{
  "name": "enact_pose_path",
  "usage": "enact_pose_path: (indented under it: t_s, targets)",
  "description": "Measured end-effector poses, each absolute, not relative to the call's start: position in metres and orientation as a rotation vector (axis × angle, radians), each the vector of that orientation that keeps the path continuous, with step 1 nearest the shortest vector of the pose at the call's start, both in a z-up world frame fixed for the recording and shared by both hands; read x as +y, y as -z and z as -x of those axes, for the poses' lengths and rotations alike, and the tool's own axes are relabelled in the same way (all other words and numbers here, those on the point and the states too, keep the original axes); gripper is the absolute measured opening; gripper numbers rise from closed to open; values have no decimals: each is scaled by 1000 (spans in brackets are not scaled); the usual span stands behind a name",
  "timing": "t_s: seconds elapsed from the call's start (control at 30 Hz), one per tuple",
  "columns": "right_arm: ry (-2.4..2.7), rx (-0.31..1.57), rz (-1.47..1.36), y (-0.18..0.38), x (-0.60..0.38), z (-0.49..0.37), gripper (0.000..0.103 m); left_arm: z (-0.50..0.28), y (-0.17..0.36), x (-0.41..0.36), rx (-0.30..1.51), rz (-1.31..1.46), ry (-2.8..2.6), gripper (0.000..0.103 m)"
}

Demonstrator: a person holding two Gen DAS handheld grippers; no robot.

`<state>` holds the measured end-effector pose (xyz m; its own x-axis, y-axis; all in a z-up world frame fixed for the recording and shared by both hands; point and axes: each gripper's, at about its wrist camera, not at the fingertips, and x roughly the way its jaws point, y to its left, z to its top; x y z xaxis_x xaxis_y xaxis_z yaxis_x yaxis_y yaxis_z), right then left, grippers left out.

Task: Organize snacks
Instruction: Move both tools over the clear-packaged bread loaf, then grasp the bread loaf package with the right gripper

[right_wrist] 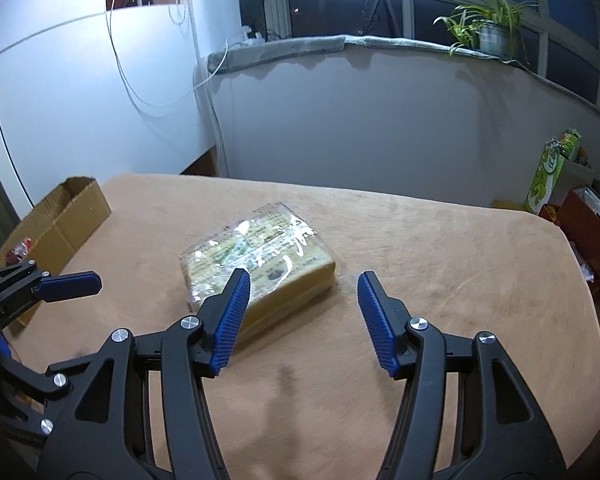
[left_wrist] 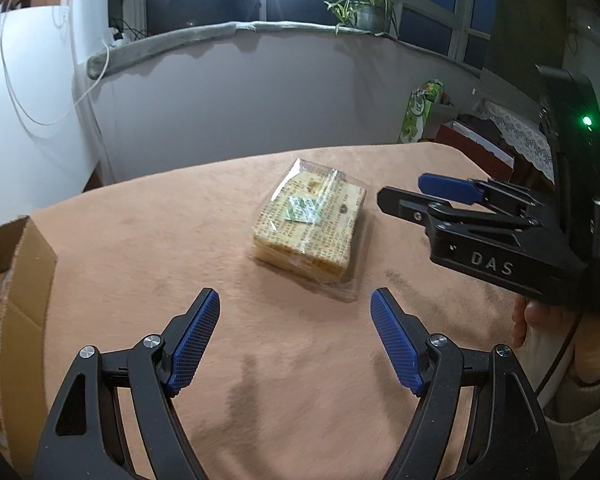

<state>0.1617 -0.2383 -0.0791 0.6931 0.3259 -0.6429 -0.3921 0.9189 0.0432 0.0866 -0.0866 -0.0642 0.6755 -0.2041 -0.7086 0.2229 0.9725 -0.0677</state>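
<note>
A clear-wrapped pack of yellow wafer snacks (left_wrist: 310, 226) lies flat in the middle of the tan table (left_wrist: 140, 248). My left gripper (left_wrist: 295, 300) is open and empty, just in front of the pack. My right gripper (right_wrist: 303, 280) is open and empty, its left finger over the pack's (right_wrist: 260, 256) near edge. The right gripper also shows in the left wrist view (left_wrist: 404, 190), to the right of the pack. The left gripper shows at the left edge of the right wrist view (right_wrist: 70, 284).
An open cardboard box (left_wrist: 16, 300) with several snack packets stands at the table's left edge; it also shows in the right wrist view (right_wrist: 60, 216). A green carton (right_wrist: 552, 172) and red boxes stand beyond the table's right side. A wall and window ledge lie behind.
</note>
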Motion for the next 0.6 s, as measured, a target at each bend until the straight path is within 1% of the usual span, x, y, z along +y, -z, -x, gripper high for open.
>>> enact_pose_path:
  t_s: [0.17,0.27,0.33,0.37,0.43,0.53,0.57,0.6]
  targets:
    - [-473,781,141,96,-235,-196,59,-106,82,-93,849,18,269,78]
    - [-550,819,116,104,-236,-220,59,-119,95,-98,883,52,298,78]
    - [-619,834,80,106,-237,-230,68,-126,102,-101,900,65,309,78]
    - [-654,847,62,107,-238,-235,70,-129,104,-102,904,65,310,78]
    - [-715,883,16,114,-239,-246,76,-135,108,-104,907,67,310,78]
    - [-741,891,-17,117,-241,-249,75,-142,107,-107,895,64,321,78]
    - [-737,885,-14,117,-241,-247,73,-143,106,-107,893,70,327,78]
    - [-726,881,-11,116,-241,-244,69,-145,107,-107,891,74,332,78]
